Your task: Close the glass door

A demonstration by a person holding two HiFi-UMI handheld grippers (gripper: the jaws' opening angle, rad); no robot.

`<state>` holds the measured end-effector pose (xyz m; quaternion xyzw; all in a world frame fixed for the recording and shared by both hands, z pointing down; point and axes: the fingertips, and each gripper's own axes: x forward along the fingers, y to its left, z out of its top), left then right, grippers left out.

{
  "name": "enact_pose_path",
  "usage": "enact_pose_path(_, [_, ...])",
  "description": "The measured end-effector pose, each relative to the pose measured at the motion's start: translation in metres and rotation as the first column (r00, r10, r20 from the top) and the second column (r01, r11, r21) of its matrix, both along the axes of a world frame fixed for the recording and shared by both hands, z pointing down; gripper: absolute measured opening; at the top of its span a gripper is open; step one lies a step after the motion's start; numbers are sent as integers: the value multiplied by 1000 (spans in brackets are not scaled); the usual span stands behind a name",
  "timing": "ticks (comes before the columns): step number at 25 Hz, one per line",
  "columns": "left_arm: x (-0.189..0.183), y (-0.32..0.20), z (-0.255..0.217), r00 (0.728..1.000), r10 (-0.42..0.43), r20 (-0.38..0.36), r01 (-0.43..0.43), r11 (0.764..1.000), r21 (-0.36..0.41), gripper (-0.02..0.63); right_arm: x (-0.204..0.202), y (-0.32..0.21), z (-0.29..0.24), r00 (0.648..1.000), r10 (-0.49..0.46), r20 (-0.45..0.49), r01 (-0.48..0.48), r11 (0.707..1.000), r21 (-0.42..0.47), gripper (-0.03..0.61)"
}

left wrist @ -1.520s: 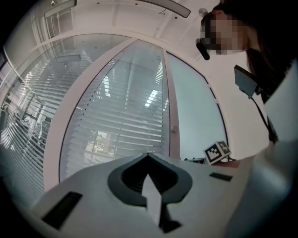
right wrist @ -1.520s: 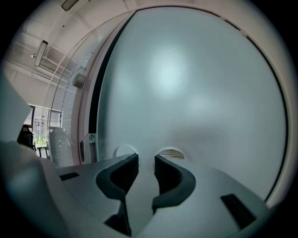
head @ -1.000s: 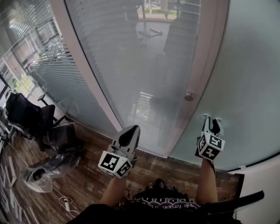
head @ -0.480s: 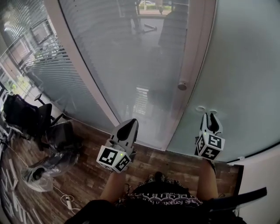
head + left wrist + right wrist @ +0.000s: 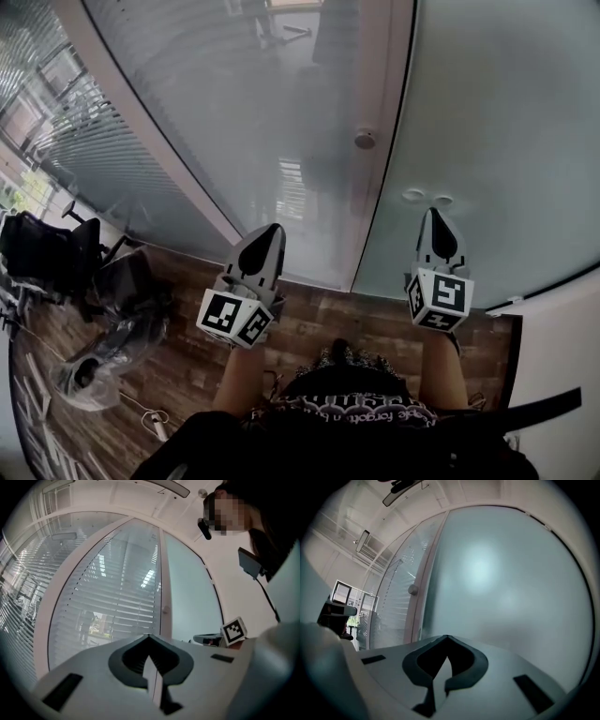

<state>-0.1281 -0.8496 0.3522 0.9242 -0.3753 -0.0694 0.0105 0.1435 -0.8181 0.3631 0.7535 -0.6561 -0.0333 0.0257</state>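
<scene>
The frosted glass door fills the right of the head view, its dark edge running along the pale frame post that carries a round knob. My right gripper points level at the pane just below two small round fittings. Its jaws have just been closing and now stand shut with nothing between them. My left gripper is shut and empty, facing the blind-backed glass left of the post. The right gripper view shows the door and knob beyond the right gripper.
Wooden floor runs below the glass. A black office chair and a clear plastic bag stand at the left, with a cable on the floor. A white wall borders the right.
The right gripper's jaws, apart before, have come together. That gripper has shifted a little left and up along the door. The knob and frame now sit higher and further left in view.
</scene>
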Motion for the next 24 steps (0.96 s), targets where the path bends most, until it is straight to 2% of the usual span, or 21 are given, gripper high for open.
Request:
enact_pose_path(11, [10,8,-2,999,34,13,-34,999,5,0,-7,10,-11,1000,-11,-23,11,1000,29,2])
enact_pose_path(24, [12,4,4,1000,25,17,-25,1000,-5,0,0,4,-2,1000,-4,-8,4,1000,5,2])
